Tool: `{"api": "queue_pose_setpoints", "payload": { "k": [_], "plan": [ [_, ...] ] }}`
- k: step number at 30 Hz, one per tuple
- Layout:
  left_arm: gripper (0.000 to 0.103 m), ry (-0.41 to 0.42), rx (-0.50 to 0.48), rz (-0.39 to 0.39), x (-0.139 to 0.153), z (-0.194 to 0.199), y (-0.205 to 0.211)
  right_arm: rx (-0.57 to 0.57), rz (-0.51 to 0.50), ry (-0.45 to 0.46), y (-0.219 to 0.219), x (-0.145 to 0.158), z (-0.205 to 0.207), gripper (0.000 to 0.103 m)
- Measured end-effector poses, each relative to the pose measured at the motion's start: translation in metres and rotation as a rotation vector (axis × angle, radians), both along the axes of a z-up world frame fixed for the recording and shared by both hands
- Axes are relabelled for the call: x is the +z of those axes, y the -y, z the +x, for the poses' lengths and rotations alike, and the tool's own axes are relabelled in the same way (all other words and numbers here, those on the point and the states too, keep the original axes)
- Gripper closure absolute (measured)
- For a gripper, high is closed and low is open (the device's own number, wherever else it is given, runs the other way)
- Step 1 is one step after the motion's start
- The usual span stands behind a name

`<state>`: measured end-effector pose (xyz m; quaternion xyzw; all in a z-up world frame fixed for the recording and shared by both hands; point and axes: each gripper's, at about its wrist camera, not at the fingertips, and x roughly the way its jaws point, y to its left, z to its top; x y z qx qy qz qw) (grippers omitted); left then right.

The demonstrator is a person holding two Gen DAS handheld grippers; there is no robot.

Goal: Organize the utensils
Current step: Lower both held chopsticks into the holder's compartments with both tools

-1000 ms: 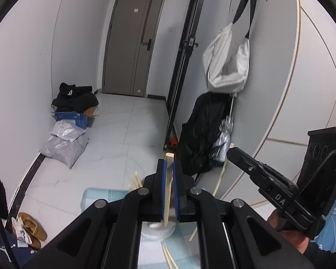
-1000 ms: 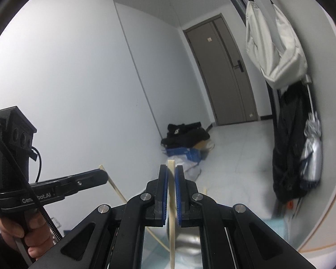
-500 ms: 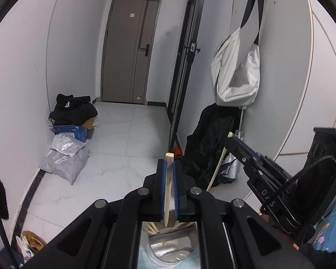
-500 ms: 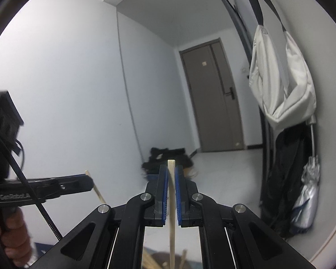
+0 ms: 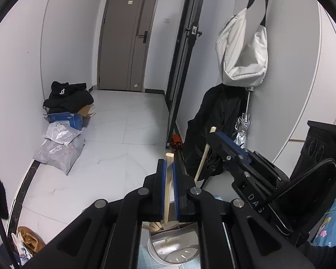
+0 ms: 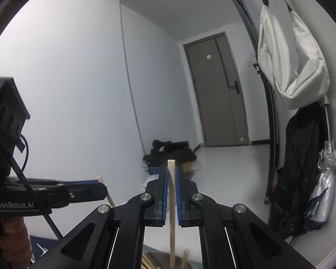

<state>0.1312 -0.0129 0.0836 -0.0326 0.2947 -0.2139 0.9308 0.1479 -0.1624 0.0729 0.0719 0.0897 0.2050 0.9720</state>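
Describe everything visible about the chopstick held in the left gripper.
The chopstick is a pale, light-wood stick with a squared, flat-cut top end. It stands nearly upright, clamped between the blue pads of the shut left gripper, its top poking just above the fingertips. Its lower part runs down toward the shiny metal holder below, where other wooden sticks already lean; whether its tip touches the holder is hidden. The right gripper beside it holds a similar stick.

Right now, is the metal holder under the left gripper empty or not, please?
Not empty: several wooden chopsticks stand inside the metal holder, leaning against its rim.
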Motion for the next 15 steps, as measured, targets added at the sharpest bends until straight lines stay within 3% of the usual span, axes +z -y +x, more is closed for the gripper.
{"api": "queue_pose_setpoints", "payload": {
  "k": [9,15],
  "plan": [
    [0.1,-0.053,-0.011,0.006,-0.027,0.002,0.004,0.086,-0.032,-0.048,0.0,-0.029,-0.006,0.097],
    [0.1,-0.08,0.012,-0.008,-0.043,0.0,0.002,0.126,-0.028,-0.151,0.003,-0.049,-0.011,0.096]
  ]
}}
